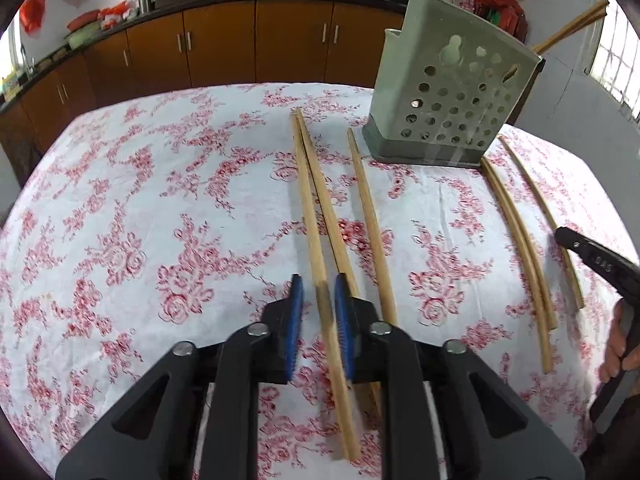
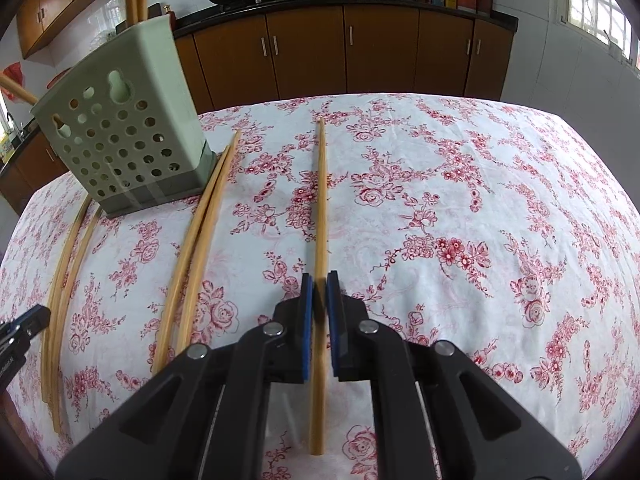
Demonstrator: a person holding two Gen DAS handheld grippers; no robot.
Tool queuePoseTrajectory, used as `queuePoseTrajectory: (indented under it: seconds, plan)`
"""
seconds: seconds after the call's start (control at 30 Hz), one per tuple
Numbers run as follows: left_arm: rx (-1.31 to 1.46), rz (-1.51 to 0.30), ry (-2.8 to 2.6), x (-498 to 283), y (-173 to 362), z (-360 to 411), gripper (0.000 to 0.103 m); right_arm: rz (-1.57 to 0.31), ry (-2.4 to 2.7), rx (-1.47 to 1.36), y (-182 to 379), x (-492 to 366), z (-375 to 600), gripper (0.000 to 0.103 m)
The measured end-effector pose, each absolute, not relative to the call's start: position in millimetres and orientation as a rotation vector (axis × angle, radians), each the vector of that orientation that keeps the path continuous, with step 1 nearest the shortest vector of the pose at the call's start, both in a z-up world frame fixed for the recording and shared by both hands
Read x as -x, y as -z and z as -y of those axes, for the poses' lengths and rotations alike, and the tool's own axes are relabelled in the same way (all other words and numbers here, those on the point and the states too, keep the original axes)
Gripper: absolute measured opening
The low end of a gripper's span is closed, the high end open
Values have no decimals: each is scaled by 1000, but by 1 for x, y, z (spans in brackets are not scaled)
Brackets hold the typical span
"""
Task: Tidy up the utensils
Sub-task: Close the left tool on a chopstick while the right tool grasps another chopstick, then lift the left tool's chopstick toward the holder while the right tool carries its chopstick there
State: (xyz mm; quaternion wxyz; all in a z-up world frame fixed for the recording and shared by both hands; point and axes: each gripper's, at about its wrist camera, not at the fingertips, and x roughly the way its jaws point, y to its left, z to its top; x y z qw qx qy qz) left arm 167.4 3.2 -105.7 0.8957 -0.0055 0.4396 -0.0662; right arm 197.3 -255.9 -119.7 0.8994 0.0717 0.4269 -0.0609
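A worktop under a white cloth with red roses is carrying everything I am working on. Toward its far side a pale green perforated utensil holder is standing upright, with a few wooden sticks poking out of its top. Loose wooden chopsticks are lying lengthwise on the cloth on both sides of the holder.

My left tongs are pinching one chopstick between their blue pads; it is lying beside a second one, their far ends touching, with a third just to the right.

My right tongs are pressing together on a single chopstick that is lying apart from the others, on the holder's right. Between it and the holder a pair of chopsticks is resting close together.
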Motion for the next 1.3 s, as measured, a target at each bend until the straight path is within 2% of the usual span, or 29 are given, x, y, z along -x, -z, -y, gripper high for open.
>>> queuePoseTrajectory:
  seconds: [0.07,0.37,1.3]
  plan:
    - [18,-907,115,-173,106,-7,8,-883,116,-135,120,-198,252,9]
    - [82,-899,38,-197,105,-52,8,-867,86,-106,120,-196,242,8]
    - [76,-875,59,-190,107,-52,10,-865,84,-108,121,-195,243,10]
